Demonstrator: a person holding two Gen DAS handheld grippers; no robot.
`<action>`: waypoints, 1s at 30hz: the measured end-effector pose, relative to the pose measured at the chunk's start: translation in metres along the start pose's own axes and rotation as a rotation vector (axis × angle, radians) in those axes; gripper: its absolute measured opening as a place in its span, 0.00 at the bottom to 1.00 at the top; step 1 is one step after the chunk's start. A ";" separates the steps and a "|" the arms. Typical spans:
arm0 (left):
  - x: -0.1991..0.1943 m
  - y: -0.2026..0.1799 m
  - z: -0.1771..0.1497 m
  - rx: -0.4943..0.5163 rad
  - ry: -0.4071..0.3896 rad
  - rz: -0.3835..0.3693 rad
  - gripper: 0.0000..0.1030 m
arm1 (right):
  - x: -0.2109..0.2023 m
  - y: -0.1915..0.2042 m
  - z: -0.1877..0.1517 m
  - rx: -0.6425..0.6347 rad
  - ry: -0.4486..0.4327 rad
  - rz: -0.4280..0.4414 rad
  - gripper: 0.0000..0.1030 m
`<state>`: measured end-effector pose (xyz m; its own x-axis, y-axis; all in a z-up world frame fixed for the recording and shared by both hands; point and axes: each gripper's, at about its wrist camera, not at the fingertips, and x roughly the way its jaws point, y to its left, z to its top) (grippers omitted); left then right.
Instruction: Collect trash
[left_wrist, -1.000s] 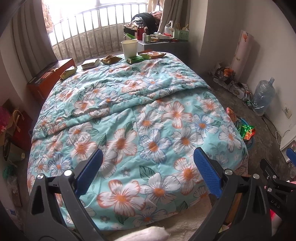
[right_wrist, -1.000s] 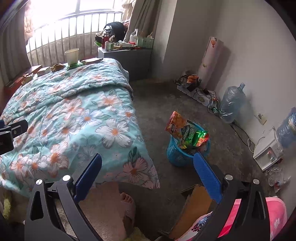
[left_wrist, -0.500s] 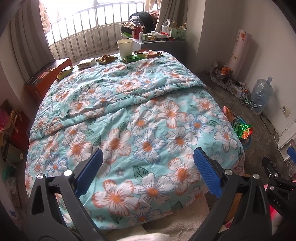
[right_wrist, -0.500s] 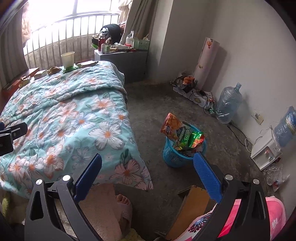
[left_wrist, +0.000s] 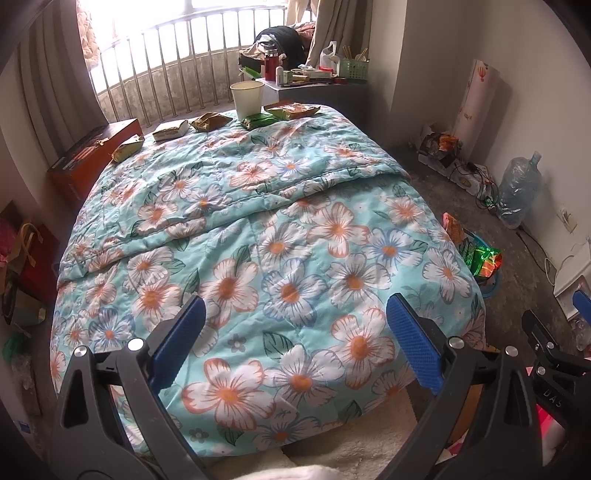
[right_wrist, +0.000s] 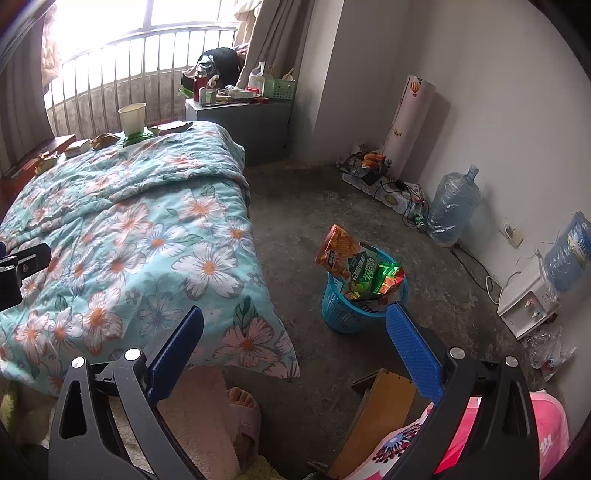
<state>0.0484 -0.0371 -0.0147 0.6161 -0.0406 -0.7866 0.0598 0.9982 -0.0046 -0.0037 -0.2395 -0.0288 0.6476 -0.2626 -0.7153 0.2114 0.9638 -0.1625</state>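
Several snack wrappers lie along the far edge of the floral bed (left_wrist: 258, 236): an orange packet (left_wrist: 293, 109), a green packet (left_wrist: 258, 120), a brown packet (left_wrist: 210, 121), a white packet (left_wrist: 170, 130) and a yellow one (left_wrist: 127, 147). A paper cup (left_wrist: 247, 98) stands among them. On the floor right of the bed sits a blue trash basket (right_wrist: 347, 310), filled with wrappers (right_wrist: 360, 269). My left gripper (left_wrist: 293, 341) hangs open over the near end of the bed. My right gripper (right_wrist: 293, 341) is open above the floor, beside the basket. Both are empty.
A grey cabinet (right_wrist: 243, 122) with clutter stands by the window. Water jugs (right_wrist: 452, 206), a power strip with cables (right_wrist: 391, 192) and a white dispenser (right_wrist: 528, 299) line the right wall. A person's slippered foot (right_wrist: 242, 410) and a wooden box (right_wrist: 376, 417) are near me.
Both grippers have drawn back and risen a little from the bed, so the bed and basket look slightly farther. The jaws stay open.
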 end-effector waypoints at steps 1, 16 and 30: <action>0.000 0.000 0.000 -0.001 -0.001 0.000 0.92 | 0.000 0.000 0.000 -0.001 0.000 -0.001 0.94; -0.001 -0.001 -0.001 -0.002 -0.002 0.004 0.92 | -0.002 0.000 0.001 0.000 -0.003 0.004 0.94; -0.003 -0.001 -0.001 -0.001 -0.008 0.005 0.92 | -0.004 0.002 0.002 0.000 -0.008 0.007 0.94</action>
<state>0.0459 -0.0379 -0.0127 0.6225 -0.0358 -0.7818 0.0557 0.9984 -0.0014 -0.0044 -0.2369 -0.0254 0.6548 -0.2566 -0.7109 0.2070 0.9655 -0.1577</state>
